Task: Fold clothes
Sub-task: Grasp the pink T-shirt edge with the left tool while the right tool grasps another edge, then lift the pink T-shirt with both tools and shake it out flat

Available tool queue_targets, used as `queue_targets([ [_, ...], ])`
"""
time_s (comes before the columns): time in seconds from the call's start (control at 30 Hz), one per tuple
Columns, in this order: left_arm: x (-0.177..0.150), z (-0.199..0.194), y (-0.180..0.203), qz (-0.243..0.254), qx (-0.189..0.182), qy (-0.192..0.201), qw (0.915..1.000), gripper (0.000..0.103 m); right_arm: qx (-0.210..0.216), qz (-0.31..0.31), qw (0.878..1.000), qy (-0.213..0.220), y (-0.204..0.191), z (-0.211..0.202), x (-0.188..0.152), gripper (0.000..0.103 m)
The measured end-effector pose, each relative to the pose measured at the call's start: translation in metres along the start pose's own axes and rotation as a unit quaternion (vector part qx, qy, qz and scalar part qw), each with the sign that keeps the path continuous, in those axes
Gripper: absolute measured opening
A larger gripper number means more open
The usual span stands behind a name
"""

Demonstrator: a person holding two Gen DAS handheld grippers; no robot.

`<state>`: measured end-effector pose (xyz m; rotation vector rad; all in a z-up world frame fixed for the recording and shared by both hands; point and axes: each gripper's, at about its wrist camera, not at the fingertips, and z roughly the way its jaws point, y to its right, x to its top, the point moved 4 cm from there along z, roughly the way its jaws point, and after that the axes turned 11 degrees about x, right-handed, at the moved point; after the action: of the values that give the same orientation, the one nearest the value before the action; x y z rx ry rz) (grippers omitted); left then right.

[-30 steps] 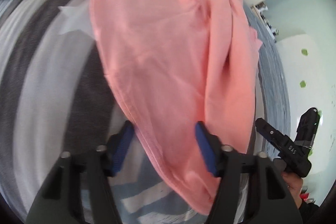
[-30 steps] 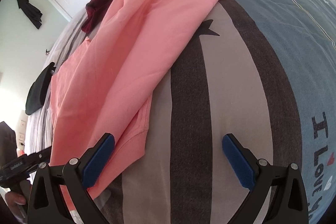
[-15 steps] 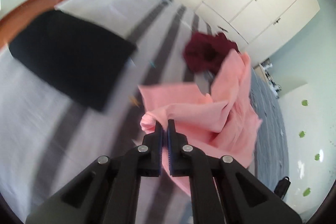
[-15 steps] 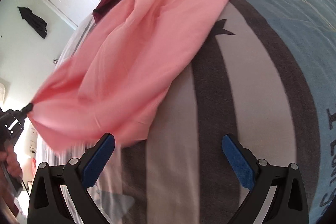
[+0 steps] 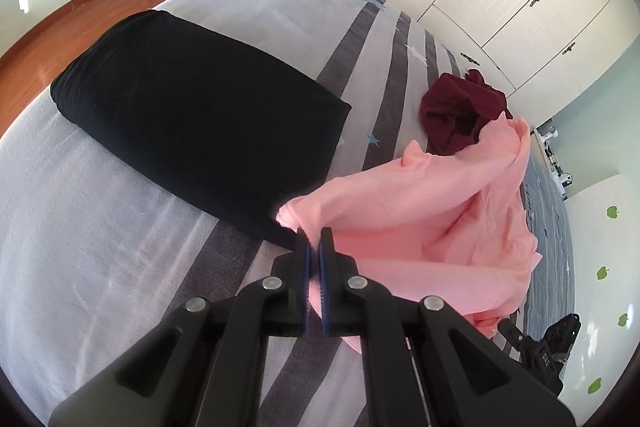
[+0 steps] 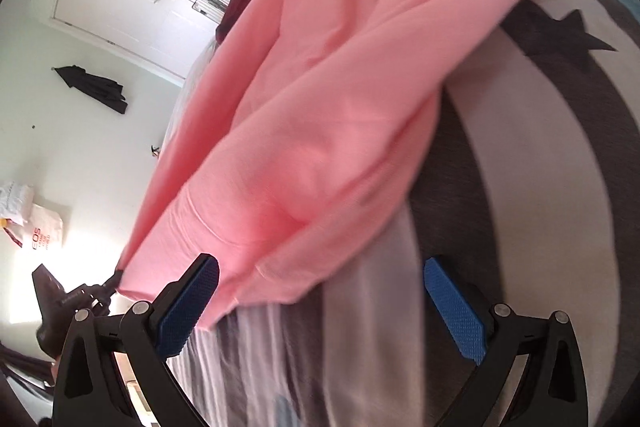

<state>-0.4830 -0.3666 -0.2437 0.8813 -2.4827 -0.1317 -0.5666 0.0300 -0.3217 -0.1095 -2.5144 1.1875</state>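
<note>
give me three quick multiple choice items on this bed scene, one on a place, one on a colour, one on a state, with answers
1. Where does the black folded garment lie?
A. on the bed
B. on the floor
C. on a chair

2. What colour is the cloth in the left gripper?
A. white
B. pink
C. green

3. How does the right gripper stand?
A. shut on cloth
B. shut on nothing
C. open

Answers:
1. A: the black garment rests on the striped bed.
2. B: the left gripper is shut on a corner of the pink cloth.
3. C: the right gripper has its blue pads far apart, with the pink edge just past them.
</note>
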Motion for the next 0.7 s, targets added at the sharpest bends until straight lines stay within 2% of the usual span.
queue_targets([
  [0.13,-0.002,0.005,-0.003,0.002,-0.007,-0.003,1.0000,0.003,-0.014,0.010,0.999,0.032,0.010,0.006,0.012,0.069],
  [0.17,-0.004,0.004,-0.002,0.004,-0.010,-0.004,0.9999,0.003,-0.006,0.022,0.999,0.037,0.015,0.005,0.015,0.045],
  [0.2,-0.006,0.004,-0.001,0.006,-0.012,-0.006,0.9999,0.003,0.003,0.038,0.999,0.037,0.021,0.006,0.017,0.012],
  [0.23,-0.008,0.003,0.000,0.009,-0.015,-0.007,0.9998,0.003,0.012,0.053,0.998,0.037,0.027,0.007,0.020,0.006],
  [0.3,-0.012,-0.002,0.004,0.016,-0.021,-0.008,0.9996,0.003,0.031,0.077,0.996,0.040,0.035,0.006,0.024,0.004],
  [0.43,-0.012,-0.033,0.019,0.026,-0.053,0.004,0.9983,0.003,0.030,0.045,0.996,0.067,0.013,-0.029,0.029,0.004],
  [0.57,-0.005,-0.103,0.060,0.056,-0.110,0.045,0.9913,0.003,0.041,-0.003,0.993,0.115,-0.037,-0.116,0.038,0.004],
  [0.7,-0.001,-0.190,0.108,0.078,-0.174,0.080,0.9784,0.003,0.029,-0.069,0.984,0.163,-0.102,-0.221,0.046,0.004],
])
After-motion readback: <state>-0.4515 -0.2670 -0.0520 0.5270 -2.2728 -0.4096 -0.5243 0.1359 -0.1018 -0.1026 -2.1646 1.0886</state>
